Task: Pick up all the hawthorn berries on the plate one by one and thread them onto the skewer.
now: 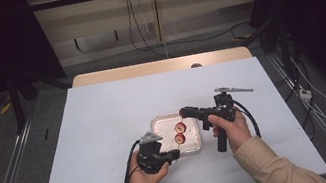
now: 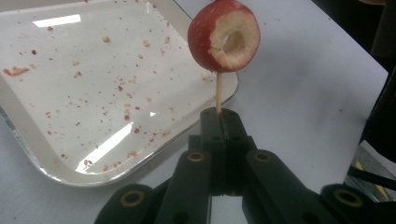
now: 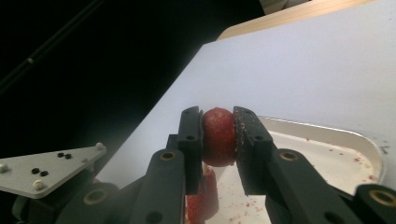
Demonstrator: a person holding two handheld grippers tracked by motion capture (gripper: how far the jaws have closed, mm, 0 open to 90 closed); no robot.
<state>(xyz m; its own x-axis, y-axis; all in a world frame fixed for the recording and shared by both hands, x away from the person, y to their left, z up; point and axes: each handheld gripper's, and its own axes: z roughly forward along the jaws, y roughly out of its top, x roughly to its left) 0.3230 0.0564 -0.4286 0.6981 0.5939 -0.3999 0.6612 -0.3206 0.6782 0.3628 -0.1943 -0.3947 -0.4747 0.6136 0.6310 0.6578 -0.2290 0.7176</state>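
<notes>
On the table (image 1: 107, 132): a white sheet covers the top, with a bare wooden strip along the far edge; everything in hand sits near the person's side, right of centre.
Tray (image 1: 159, 122): a shallow silver tray with rounded corners lies flat on the white top between the two grippers; in the left gripper view (image 2: 70, 93) its floor is speckled with red crumbs and bits of peel.
Right gripper (image 1: 184, 112): held in the person's right hand, reaching leftward over the tray's far right part; in the right gripper view (image 3: 218, 135) its jaws are clamped on a red fruit piece, one pad on each side.
Left gripper (image 1: 178, 153): held in the left hand at the tray's near edge, pointing right; in the left gripper view (image 2: 219, 114) its jaws are pressed together on the bottom of a wooden skewer.
Clamped fruit piece (image 3: 218, 136): round, red-skinned, squeezed between the right gripper's pads and held above the tray.
Skewered fruit ring (image 2: 224, 36): a red-skinned slice with pale flesh and a hole through its middle, sitting at the top of the skewer, straight above the left gripper's tips and over the tray's corner.
Skewer (image 2: 218, 93): thin, pale wood, upright, its lower end gripped and its upper end in the fruit ring.
</notes>
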